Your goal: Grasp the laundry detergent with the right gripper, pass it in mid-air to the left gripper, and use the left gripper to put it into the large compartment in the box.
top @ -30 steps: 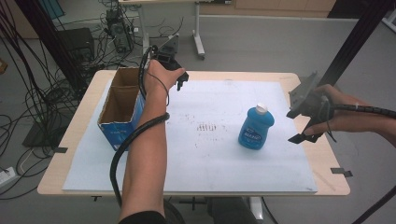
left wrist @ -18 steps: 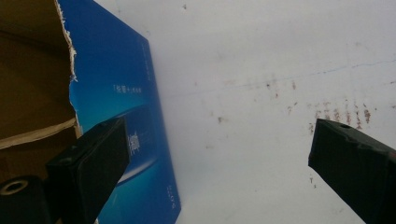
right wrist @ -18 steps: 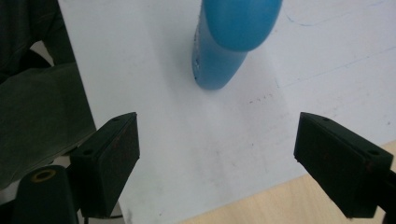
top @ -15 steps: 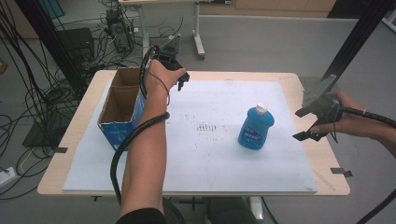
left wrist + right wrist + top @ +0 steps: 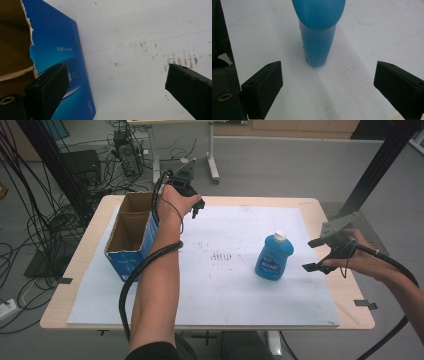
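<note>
A blue bottle (image 5: 274, 257) with a white cap stands upright on the white sheet (image 5: 225, 290), right of centre. My right gripper (image 5: 312, 255) hovers open just right of it, jaws apart, nothing between them. In the right gripper view the bottle (image 5: 318, 37) stands a little ahead of the open right gripper (image 5: 327, 75). An open cardboard box (image 5: 131, 232) with blue sides sits at the left of the table. My left gripper (image 5: 196, 205) is held beside the box's far right corner. The left gripper view shows the left gripper (image 5: 117, 75) open, with the box's blue side (image 5: 62, 62) by one jaw.
The sheet covers most of a wooden table (image 5: 350, 317). Faint reddish marks (image 5: 220, 256) lie on the sheet's middle. Cables and equipment (image 5: 75, 175) clutter the floor beyond the table's left and far edges. A black post (image 5: 380, 165) rises at the far right.
My right gripper drifted slightly right, then came back left and a little lower toward the bottle. The left arm, box and bottle have not moved.
</note>
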Available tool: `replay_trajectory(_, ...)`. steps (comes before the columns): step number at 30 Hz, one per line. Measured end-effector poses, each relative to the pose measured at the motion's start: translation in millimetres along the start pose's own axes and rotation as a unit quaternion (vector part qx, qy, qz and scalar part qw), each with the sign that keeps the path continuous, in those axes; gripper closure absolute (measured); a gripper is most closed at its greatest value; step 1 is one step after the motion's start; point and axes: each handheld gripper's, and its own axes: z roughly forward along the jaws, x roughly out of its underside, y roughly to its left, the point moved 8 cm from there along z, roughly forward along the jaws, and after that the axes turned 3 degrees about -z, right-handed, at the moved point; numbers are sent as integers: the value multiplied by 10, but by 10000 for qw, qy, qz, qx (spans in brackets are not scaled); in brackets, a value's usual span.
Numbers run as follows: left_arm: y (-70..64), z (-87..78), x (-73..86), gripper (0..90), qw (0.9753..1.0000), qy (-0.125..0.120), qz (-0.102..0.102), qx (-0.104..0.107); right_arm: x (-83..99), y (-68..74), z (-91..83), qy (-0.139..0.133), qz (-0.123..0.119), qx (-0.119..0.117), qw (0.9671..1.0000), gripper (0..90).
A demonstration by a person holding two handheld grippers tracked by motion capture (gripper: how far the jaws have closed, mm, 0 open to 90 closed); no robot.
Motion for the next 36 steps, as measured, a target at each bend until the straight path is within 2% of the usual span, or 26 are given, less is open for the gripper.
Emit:
replay_trajectory(1, -4, 7, 3, 56, 10000, 5, 7, 5, 0, 0, 0, 0, 0, 0, 10000, 78)
replay_trajectory(2, -8, 19, 6, 56, 10000, 0, -2, 13, 2, 2, 59, -144, 46, 8, 9999, 72)
replay_trajectory(6, -8, 45, 24, 56, 10000, 45, 29, 6, 10, 16, 187, -409, 102, -8, 9991, 63)
replay_trajectory(9, -7, 54, 30, 56, 10000, 46, 17, 6, 17, 25, 248, -505, 118, -7, 9987, 56)
replay_trajectory(10, -5, 58, 34, 56, 10000, 51, 16, 3, 19, 29, 302, -630, 146, -5, 9979, 52)
replay_trajectory(15, 11, 71, 47, 56, 10000, 38, 7, -16, 15, 42, 395, -830, 158, 30, 9964, 45)
replay_trajectory(18, 18, 84, 63, 56, 10000, 52, 4, -19, 5, 44, 491, -1054, 235, 35, 9941, 38)
replay_trajectory(31, 51, 123, 101, 56, 9999, 98, -15, -56, -21, 71, 721, -1425, 301, 27, 9893, 33)
replay_trajectory(36, 35, 126, 103, 56, 9999, 102, 20, -55, -52, 93, 833, -1615, 341, 26, 9863, 30)
